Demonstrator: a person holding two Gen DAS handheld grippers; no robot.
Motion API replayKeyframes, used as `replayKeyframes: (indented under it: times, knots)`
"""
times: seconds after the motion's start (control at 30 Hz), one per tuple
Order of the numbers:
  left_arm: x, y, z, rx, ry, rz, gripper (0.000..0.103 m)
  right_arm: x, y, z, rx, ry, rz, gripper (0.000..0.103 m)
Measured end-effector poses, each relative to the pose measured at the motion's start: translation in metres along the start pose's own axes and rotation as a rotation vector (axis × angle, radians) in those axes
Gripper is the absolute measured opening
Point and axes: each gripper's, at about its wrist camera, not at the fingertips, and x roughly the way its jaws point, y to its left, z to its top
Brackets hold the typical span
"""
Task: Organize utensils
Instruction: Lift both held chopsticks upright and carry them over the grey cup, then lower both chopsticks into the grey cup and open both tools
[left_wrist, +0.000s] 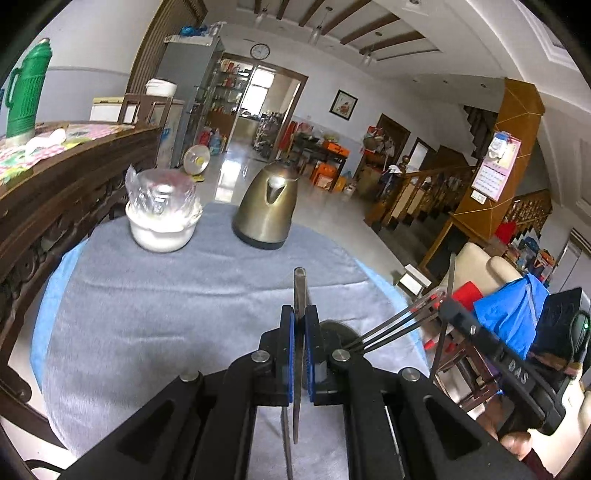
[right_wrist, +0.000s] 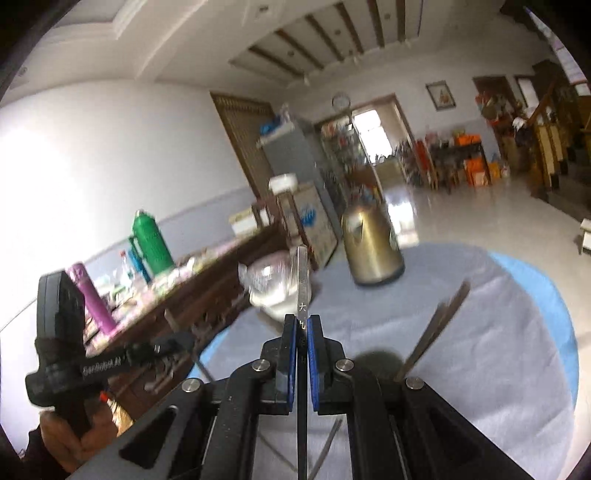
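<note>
Left gripper clamped on flat metal utensil handle, held above near edge of grey-clothed round table. Right gripper likewise pinches flat metal utensil. Metal chopsticks jut over table's right edge. Gold kettle, plastic-wrapped white pot stand at far edge.

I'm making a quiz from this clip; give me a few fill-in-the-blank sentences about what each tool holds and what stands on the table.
1. The left tool is shut on a flat ____ utensil.
2. The kettle stands on a ____ cloth.
3. The white bowl is covered with clear ____.
4. The right tool is ____ on a metal utensil.

Missing words: metal; grey; plastic; shut
</note>
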Motion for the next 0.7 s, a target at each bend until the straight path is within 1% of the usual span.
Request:
replayKeyframes:
  times: [0.13,0.2,0.27,0.33,0.47,0.6,0.7]
  knots:
    - [-0.002,-0.012,0.018,0.016,-0.032,-0.021,0.005,0.002,-0.003,0.022,-0.004,-0.104,-0.036,0.006]
    - [-0.002,-0.019,0.028,0.029,-0.062,-0.026,0.005,0.007,-0.004,0.033,-0.001,-0.163,-0.064,0.006]
    - [-0.003,-0.026,0.040,0.040,-0.098,-0.035,0.005,0.013,-0.006,0.040,0.007,-0.195,-0.086,0.006]
    - [-0.001,-0.032,0.052,0.052,-0.132,-0.041,0.005,0.022,-0.005,0.046,-0.004,-0.237,-0.129,0.006]
    - [0.015,-0.040,0.068,0.043,-0.170,-0.059,0.005,0.040,-0.006,0.050,-0.010,-0.283,-0.214,0.006]
    - [0.038,-0.049,0.073,0.039,-0.203,-0.036,0.006,0.052,-0.010,0.047,-0.002,-0.321,-0.293,0.006]
    - [0.058,-0.055,0.070,0.044,-0.195,-0.015,0.006,0.059,-0.008,0.047,-0.025,-0.344,-0.344,0.006]
